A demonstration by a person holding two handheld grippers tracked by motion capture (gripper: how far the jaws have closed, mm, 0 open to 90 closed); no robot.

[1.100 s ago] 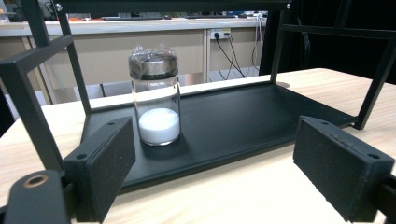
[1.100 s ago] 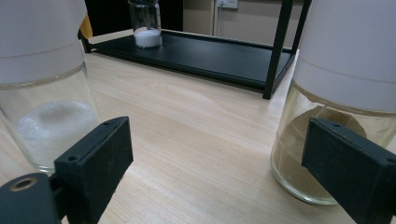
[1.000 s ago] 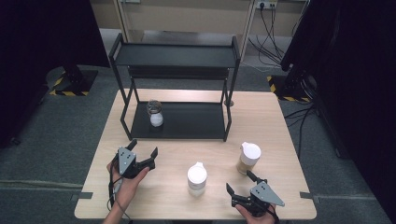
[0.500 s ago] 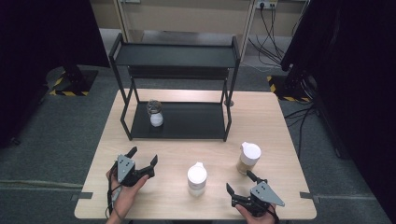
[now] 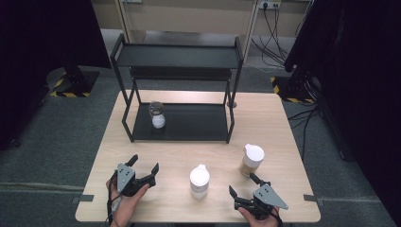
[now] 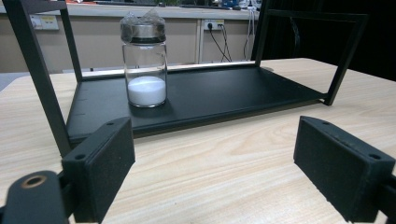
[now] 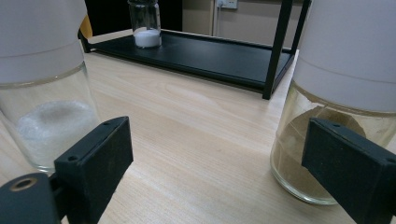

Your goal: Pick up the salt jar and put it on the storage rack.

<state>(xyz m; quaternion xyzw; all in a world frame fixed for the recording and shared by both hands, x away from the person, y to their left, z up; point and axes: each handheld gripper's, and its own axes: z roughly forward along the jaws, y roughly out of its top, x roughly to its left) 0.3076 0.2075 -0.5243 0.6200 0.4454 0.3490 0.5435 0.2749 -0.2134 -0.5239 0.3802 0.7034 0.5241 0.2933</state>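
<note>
A small glass jar (image 5: 157, 115) (image 6: 144, 63) with white powder and a metal cap stands on the lower shelf of a black rack (image 5: 182, 122). Two white-lidded jars stand on the table: one with white grains (image 5: 199, 180) (image 7: 44, 88), one with brown powder (image 5: 251, 160) (image 7: 336, 107). My left gripper (image 5: 143, 165) (image 6: 212, 172) rests open near the table's front left, pointing at the rack, nothing between its jaws. My right gripper (image 5: 244, 184) (image 7: 219, 177) is open at the front right, aimed between the two lidded jars without touching either.
The rack (image 6: 205, 95) has an upper shelf (image 5: 177, 56) and thin black posts (image 7: 275, 46). The wooden table (image 5: 283, 123) ends close behind the hands. Cables and a stand base (image 5: 71, 82) lie on the grey floor around it.
My left gripper has drawn back toward the table's front edge and sunk a little. The right gripper and the jars have kept still.
</note>
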